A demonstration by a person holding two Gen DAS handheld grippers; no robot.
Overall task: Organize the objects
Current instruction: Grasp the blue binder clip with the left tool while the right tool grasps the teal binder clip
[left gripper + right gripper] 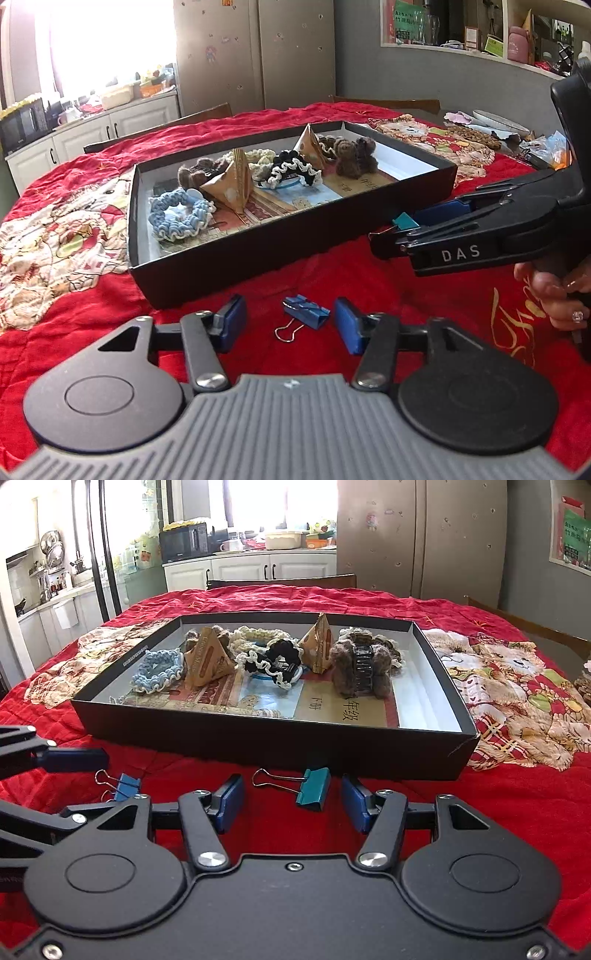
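- Left wrist view: blue binder clip (306, 311) lies on the red quilted cloth (369, 280), between the blue pads of the left gripper (290, 323) and a little ahead of them; wire loop points toward the camera.
- Left gripper jaws spread wide, holding nothing; neither pad touches the clip.
- Right gripper (400, 230) enters from the right, held by a hand (557, 295); a teal binder clip (405, 221) sits between its blue-padded fingers, apart from them.
- Black shallow box (258, 254) just beyond, with crocheted scrunchies, fuzzy brown pieces and tan pyramid-shaped packets.
- Right wrist view: teal binder clip (313, 788) on the cloth between the pads of the right gripper (292, 802), close to the box (258, 746) front wall; wire handles point left.
- Right gripper jaws wide apart, empty, not touching the clip.
- Blue binder clip (126, 786) lies left, near the left gripper's finger (74, 758).
- Clips: folded metal, wire loops.
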